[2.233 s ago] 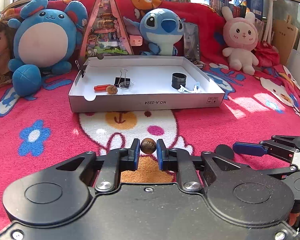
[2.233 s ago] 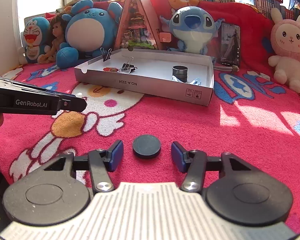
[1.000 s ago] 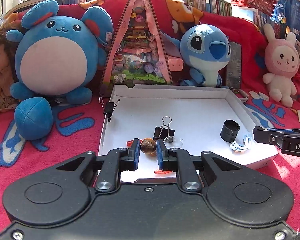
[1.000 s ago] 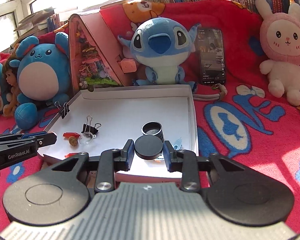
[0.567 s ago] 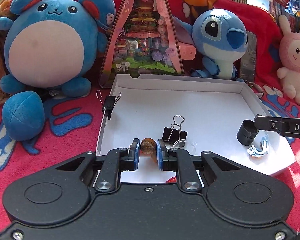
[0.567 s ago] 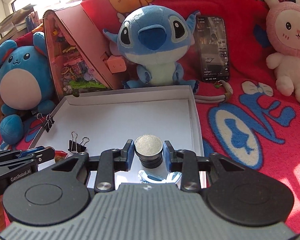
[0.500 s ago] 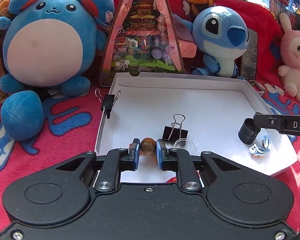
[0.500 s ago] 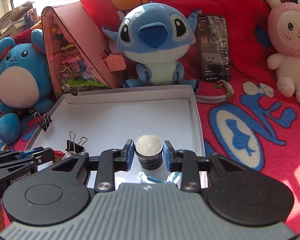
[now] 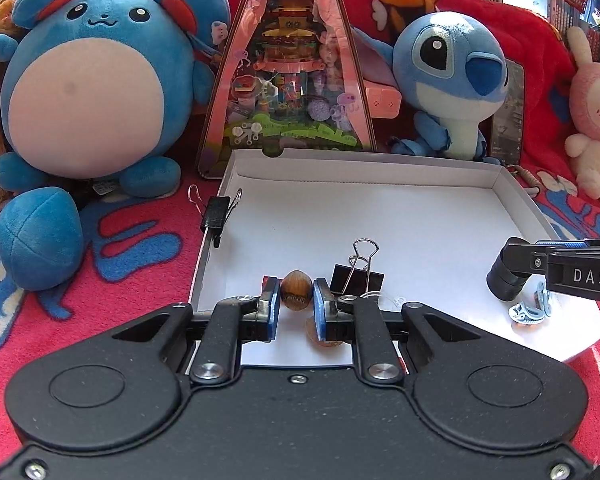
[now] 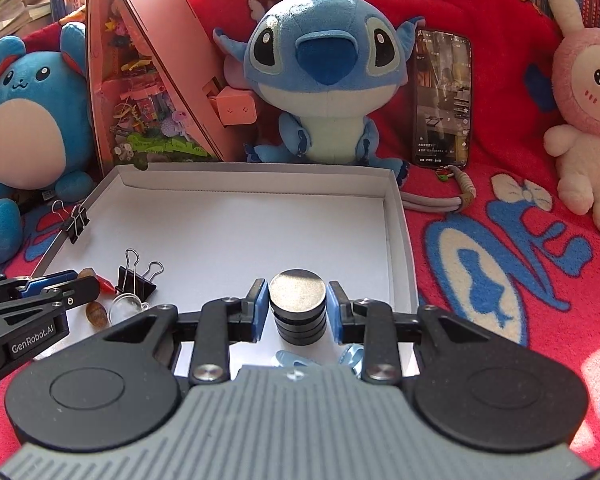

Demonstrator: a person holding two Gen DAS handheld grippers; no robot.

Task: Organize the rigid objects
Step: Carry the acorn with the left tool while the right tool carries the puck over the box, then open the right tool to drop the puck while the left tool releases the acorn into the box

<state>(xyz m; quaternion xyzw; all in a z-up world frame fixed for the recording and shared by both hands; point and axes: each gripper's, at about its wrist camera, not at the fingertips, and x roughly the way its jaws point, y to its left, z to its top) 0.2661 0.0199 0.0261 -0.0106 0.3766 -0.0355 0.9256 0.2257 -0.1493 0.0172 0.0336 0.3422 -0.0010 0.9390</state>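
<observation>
My left gripper [image 9: 296,300] is shut on a brown nut [image 9: 296,295], held low over the front left of the white box [image 9: 364,168]. A second nut [image 9: 322,338] lies under it on the box floor. My right gripper [image 10: 298,306] stands slightly open around a stack of black discs [image 10: 299,308] in the box's front right; the top disc rests on the stack and the pads do not touch it. The box [image 10: 260,178] also holds a black binder clip [image 9: 356,276] and blue clips [image 9: 530,310].
Another binder clip [image 9: 216,216] grips the box's left wall. Plush toys [image 9: 88,92], a pink triangular display [image 9: 288,68] and a phone [image 10: 442,98] crowd the back edge. A red patterned blanket [image 10: 500,264] covers the surface around the box.
My left gripper carried the nut from the blanket into the box. My right gripper set its disc on the stack and its fingers have parted a little.
</observation>
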